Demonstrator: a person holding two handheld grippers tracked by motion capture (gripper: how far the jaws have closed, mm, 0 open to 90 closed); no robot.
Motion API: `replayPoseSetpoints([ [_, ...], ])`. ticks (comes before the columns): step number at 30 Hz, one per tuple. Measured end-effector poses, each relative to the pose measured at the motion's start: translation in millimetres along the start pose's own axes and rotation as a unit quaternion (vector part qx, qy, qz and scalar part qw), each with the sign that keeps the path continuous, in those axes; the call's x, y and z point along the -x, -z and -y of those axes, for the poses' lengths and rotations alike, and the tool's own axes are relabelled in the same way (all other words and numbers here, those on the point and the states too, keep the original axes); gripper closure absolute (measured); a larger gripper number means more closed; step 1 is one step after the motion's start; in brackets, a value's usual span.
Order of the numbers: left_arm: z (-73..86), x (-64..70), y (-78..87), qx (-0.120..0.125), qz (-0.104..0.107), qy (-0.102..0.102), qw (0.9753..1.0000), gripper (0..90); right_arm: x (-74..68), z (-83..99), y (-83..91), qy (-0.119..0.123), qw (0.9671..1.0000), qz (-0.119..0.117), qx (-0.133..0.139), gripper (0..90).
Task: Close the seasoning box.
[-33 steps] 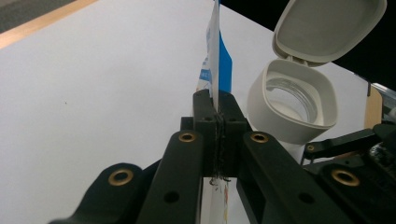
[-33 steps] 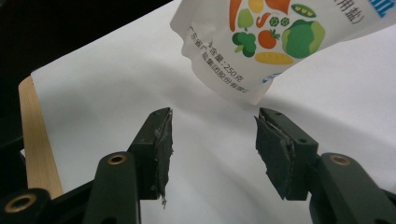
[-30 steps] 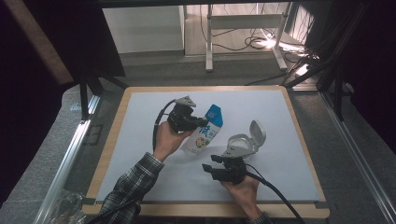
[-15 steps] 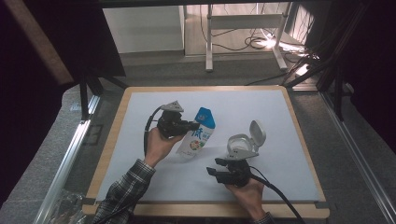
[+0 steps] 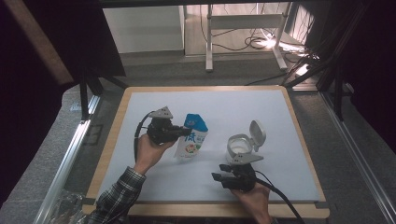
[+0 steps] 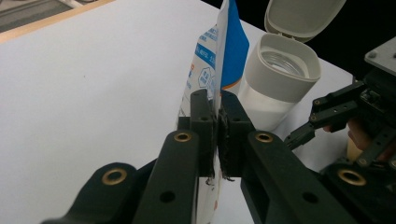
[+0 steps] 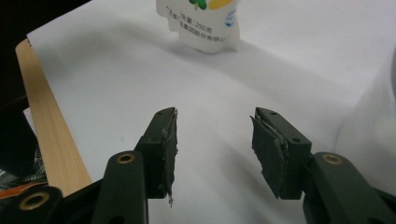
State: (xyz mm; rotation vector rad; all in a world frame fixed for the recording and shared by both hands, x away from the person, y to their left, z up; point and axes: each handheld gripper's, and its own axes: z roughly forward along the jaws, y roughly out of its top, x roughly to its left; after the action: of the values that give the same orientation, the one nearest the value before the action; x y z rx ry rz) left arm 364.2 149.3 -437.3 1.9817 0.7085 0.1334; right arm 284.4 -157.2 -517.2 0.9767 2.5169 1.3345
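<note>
A white and blue pouch (image 5: 192,140) stands upright near the middle of the white mat, and my left gripper (image 5: 180,132) is shut on its left edge. In the left gripper view the two jaws pinch the thin side seam of the pouch (image 6: 219,60). A white jar (image 5: 242,145) with its hinged lid flipped open stands to the right of the pouch; its open mouth shows in the left gripper view (image 6: 280,70). My right gripper (image 5: 220,178) lies low near the front edge, open, nothing between its fingers (image 7: 163,144). The pouch's bottom (image 7: 201,23) shows ahead of it.
The white mat (image 5: 261,112) lies on a wooden board (image 5: 116,135) whose rim shows all round. Black frame posts (image 5: 86,88) stand at the back left, and a white table frame with cables (image 5: 243,28) lies beyond the board.
My left gripper has drawn back to the left and toward me with the pouch, which now stands more upright. The right gripper has barely moved.
</note>
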Motion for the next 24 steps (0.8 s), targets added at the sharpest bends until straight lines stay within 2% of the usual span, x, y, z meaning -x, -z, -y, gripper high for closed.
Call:
replayPoseSetpoints([
  [11,19.8,6.8,15.4,0.015,-0.008,-0.003,0.9999,83.2,5.9,5.6,6.8,0.010,0.9997,0.020,-0.005,54.3],
  [24,41.8,12.3,25.3,0.027,-0.029,0.000,0.9992,78.4,17.6,11.8,17.2,0.005,0.9992,0.038,-0.013,59.9],
])
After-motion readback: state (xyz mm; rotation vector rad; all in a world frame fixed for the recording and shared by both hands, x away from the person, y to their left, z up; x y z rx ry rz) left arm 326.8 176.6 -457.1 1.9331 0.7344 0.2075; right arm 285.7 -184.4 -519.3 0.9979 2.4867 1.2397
